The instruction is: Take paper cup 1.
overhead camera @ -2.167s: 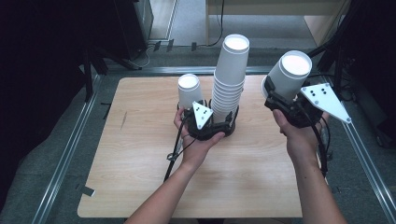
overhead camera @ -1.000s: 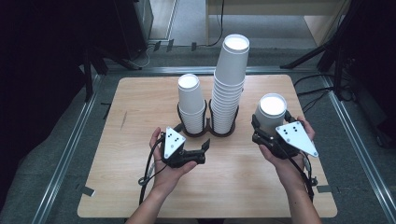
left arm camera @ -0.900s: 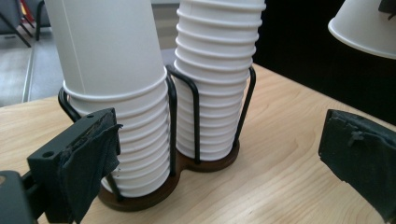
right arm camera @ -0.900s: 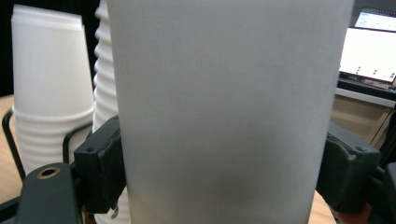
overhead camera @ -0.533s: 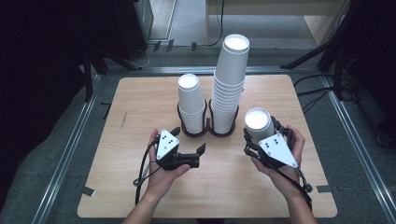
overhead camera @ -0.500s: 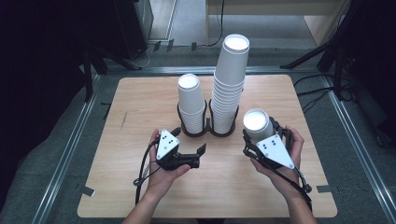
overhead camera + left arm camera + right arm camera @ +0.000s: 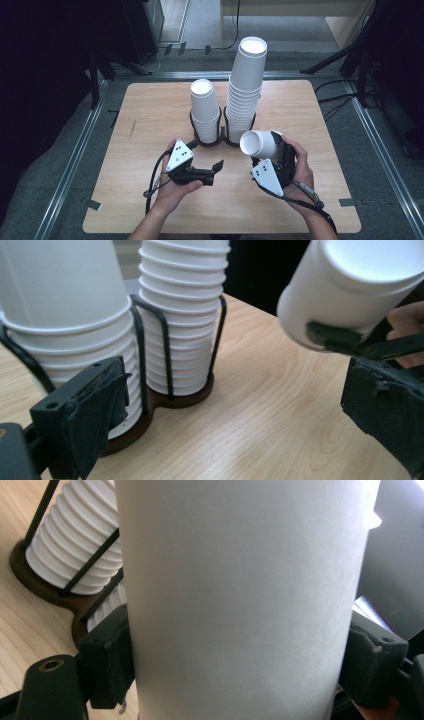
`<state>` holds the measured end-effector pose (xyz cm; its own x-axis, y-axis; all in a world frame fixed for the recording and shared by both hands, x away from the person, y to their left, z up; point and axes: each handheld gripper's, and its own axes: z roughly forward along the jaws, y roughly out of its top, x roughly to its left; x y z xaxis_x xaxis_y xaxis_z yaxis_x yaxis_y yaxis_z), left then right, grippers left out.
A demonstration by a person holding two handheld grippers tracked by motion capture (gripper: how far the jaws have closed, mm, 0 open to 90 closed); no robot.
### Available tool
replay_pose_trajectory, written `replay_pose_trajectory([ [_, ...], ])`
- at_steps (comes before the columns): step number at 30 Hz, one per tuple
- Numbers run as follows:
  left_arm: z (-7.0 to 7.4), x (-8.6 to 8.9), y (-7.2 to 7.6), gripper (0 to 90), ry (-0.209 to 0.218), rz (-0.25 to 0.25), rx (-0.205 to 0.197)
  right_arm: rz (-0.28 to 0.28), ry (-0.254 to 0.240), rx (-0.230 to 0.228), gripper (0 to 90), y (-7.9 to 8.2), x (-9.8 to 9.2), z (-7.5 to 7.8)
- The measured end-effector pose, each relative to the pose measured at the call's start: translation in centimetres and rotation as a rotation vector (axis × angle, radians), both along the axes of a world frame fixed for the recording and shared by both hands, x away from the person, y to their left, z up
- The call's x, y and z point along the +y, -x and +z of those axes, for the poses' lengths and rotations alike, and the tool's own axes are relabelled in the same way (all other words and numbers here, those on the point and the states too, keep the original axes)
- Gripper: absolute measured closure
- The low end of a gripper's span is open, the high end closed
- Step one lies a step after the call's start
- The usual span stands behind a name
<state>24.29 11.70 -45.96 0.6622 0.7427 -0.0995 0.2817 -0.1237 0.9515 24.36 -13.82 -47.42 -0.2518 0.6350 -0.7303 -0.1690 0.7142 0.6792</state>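
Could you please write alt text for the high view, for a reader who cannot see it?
The right gripper clamps a single white paper cup, tilted with its open mouth toward the camera, above a wooden table. Behind it, a dark two-slot holder carries a short cup stack and a taller stack; the left gripper hovers empty nearby.

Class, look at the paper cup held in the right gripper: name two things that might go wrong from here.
1. The right gripper clamps the thin-walled cup across its sides; squeezing may dent it.
2. The cup is tilted close to the tall stack in the holder; a careless swing might knock the stack over.
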Motion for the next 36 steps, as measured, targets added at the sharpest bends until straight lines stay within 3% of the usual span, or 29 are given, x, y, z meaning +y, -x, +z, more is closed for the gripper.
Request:
replay_pose_trajectory([
  [4,0.1,0.2,0.1,0.0,0.010,-0.021,-0.004,0.014,0.099,-0.057,16.7,0.2,0.4,-0.7],
  [15,0.3,0.1,0.4,0.0,0.057,-0.124,0.002,0.052,0.250,-0.143,16.6,1.0,1.5,-1.2],
  [18,0.3,-0.1,0.6,0.0,0.051,-0.144,-0.004,0.073,0.283,-0.155,16.6,1.3,1.9,-1.3],
  [26,0.3,-1.0,1.1,0.0,0.029,-0.205,-0.007,0.101,0.310,-0.159,16.5,1.8,2.6,-1.4],
  [36,0.2,-1.5,1.3,0.0,0.018,-0.234,-0.005,0.156,0.329,-0.159,16.5,2.6,3.5,-1.5],
])
